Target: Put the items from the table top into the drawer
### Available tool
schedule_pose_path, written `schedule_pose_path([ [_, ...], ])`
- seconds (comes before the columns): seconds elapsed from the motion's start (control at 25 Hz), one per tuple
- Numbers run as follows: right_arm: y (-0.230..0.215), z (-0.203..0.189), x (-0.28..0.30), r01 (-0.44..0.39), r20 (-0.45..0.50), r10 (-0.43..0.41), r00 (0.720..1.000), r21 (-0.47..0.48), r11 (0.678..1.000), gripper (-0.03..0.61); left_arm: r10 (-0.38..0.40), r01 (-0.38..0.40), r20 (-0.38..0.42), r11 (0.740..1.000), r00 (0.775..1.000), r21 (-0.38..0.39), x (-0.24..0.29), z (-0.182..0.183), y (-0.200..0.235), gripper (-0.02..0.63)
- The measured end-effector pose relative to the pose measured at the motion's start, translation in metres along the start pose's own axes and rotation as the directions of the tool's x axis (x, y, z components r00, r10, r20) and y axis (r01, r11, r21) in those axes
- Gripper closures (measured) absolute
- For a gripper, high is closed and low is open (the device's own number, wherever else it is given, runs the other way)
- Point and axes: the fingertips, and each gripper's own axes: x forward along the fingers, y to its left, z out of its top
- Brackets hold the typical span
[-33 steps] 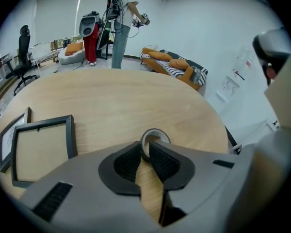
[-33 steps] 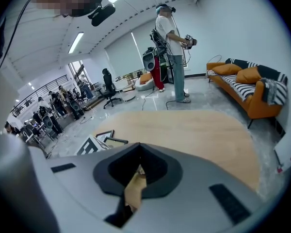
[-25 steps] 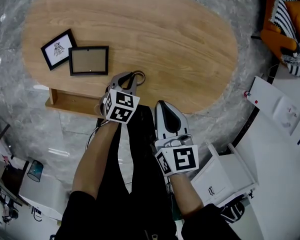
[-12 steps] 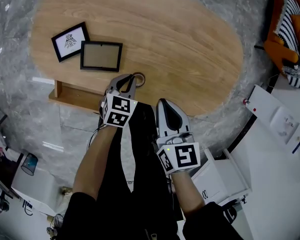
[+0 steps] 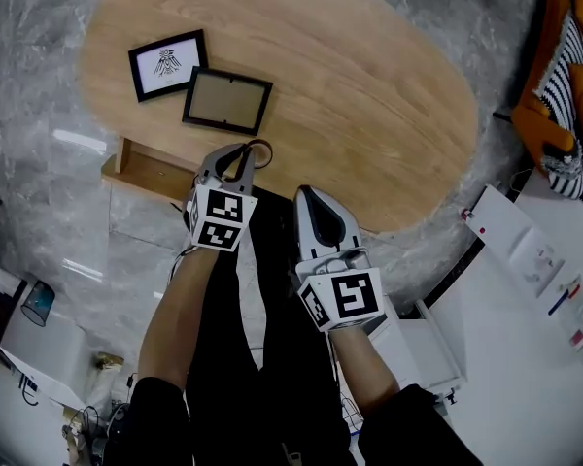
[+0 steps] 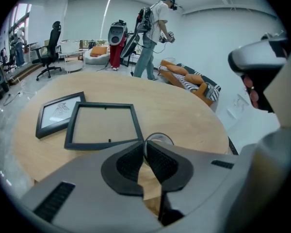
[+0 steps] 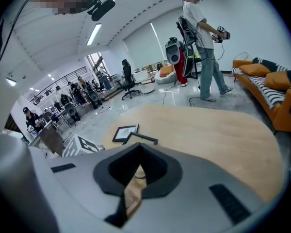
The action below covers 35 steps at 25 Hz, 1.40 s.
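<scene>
My left gripper [image 5: 245,153] is shut on the rim of a small dark ring [image 5: 262,149] and holds it above the near edge of the oval wooden table [image 5: 369,95]. In the left gripper view the ring [image 6: 158,139] sticks up between the pads of the left gripper [image 6: 145,147]. Just beyond it lie an empty black frame [image 5: 227,100] [image 6: 104,125] and a framed drawing [image 5: 167,64] [image 6: 58,113]. The open wooden drawer [image 5: 141,171] juts out under the table edge, left of that gripper. My right gripper [image 5: 316,200] [image 7: 137,152] is shut and empty, beside the left one and short of the table.
An orange sofa with striped cushions [image 5: 564,95] stands at the far right. White cabinets [image 5: 525,231] sit on the floor at the right. Another person [image 6: 153,38] stands beyond the table, with office chairs [image 6: 49,52] further back.
Both grippers have moved left along the table's near edge. The left one, still shut on the ring, now sits by the empty frame's corner, closer to the drawer.
</scene>
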Motion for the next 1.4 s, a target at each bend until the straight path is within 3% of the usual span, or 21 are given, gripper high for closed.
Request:
schedule_pose_path([
  [0.56,0.067,-0.003,0.033,-0.145,-0.084,0.134,0.987,-0.129,0.981,0.569,0.119,-0.116,0.028,0.988,0.992,-0.098,-0.061,-0.053,0.062,0.578],
  [0.88,0.094,-0.014,0.042,-0.199,-0.126,0.180,0.976,-0.163,0.966,0.569,0.158,-0.159,-0.012,0.985,0.987,-0.064,-0.081,-0.090,0.084,0.578],
  [1.28,0.098,-0.026,0.049,-0.224,-0.162,0.194,0.968,-0.192,0.956,0.569,0.149,-0.151,-0.088,0.988,0.985,-0.014,-0.059,-0.131,0.087,0.578],
  [1.4,0.095,-0.027,0.050,-0.222,-0.164,0.192,0.968,-0.190,0.956,0.569,0.156,-0.152,-0.113,0.988,0.981,0.036,-0.051,-0.137,0.086,0.578],
])
